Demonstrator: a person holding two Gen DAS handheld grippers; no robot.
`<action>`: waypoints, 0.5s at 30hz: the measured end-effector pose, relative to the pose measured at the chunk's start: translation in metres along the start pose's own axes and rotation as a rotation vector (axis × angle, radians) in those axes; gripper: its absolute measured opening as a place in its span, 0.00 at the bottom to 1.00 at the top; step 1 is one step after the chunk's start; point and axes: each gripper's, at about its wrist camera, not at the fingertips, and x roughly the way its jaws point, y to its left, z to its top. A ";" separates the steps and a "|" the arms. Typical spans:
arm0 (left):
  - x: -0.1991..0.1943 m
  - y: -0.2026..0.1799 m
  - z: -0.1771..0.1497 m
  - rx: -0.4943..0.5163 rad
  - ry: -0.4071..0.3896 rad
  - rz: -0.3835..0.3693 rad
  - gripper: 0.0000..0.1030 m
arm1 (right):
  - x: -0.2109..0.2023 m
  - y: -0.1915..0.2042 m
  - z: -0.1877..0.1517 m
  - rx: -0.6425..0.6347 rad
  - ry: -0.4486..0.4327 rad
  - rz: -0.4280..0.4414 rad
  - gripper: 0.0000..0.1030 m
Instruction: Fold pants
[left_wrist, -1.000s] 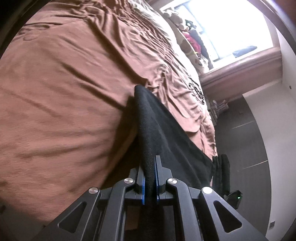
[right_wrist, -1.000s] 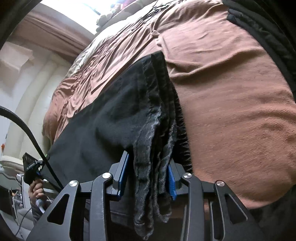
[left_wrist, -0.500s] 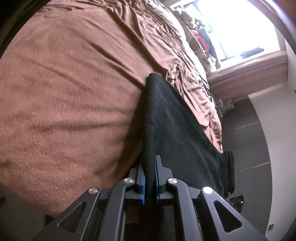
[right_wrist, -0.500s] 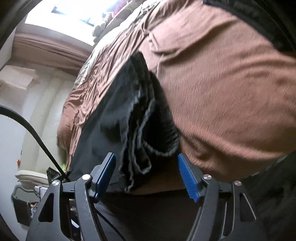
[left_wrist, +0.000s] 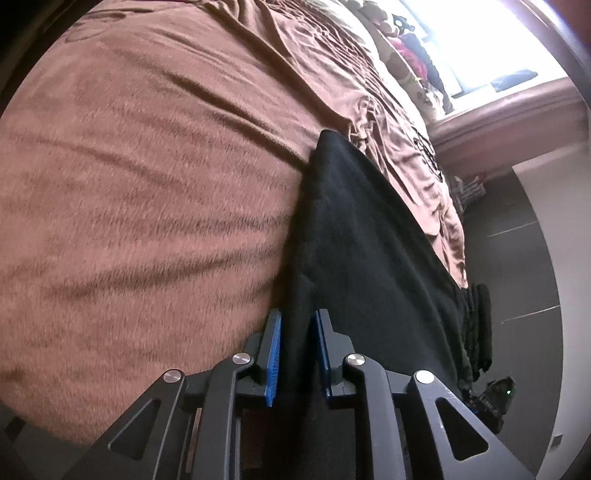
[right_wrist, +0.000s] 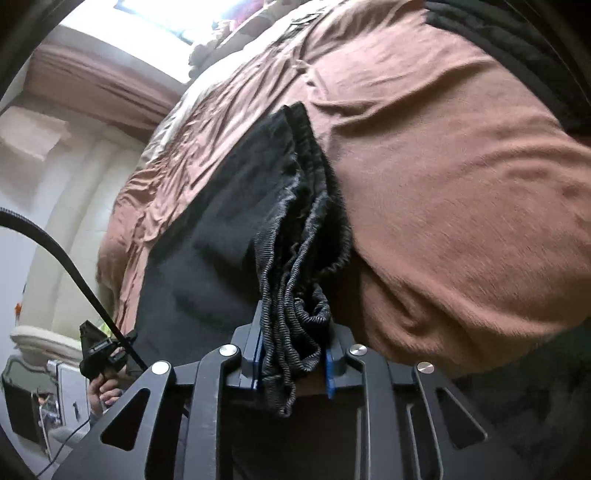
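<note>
Black pants (left_wrist: 362, 236) lie stretched along the edge of a brown bed cover (left_wrist: 147, 184). My left gripper (left_wrist: 298, 332) sits low over one end. Its jaws are opening, the fabric's folded edge still runs between the blue pads, and a thin gap shows beside the left pad. In the right wrist view the pants (right_wrist: 229, 221) end in a bunched elastic waistband (right_wrist: 310, 229). My right gripper (right_wrist: 293, 343) is closing and pinches that waistband, with loops of it hanging over the jaws.
A bright window (left_wrist: 480, 37) and pillows (left_wrist: 406, 55) are at the bed's far end. Dark floor (left_wrist: 517, 277) runs beside the bed. A hand (right_wrist: 105, 391) holds the other gripper's handle, with a black cable (right_wrist: 74, 258) trailing. Another dark garment (right_wrist: 517, 48) lies at the cover's far edge.
The left gripper sank toward the bed and its jaws parted from a tight pinch on the fabric. The right jaws spread wide, then closed again on the bunched waistband.
</note>
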 end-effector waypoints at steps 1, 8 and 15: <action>0.001 -0.001 0.002 0.006 0.001 0.006 0.18 | 0.001 0.003 -0.001 -0.010 0.002 -0.004 0.22; 0.016 -0.004 0.018 0.030 0.030 0.022 0.24 | -0.016 0.020 0.013 -0.075 -0.005 -0.011 0.66; 0.028 -0.007 0.034 0.046 0.052 0.028 0.25 | 0.012 0.022 0.047 -0.153 0.074 0.012 0.69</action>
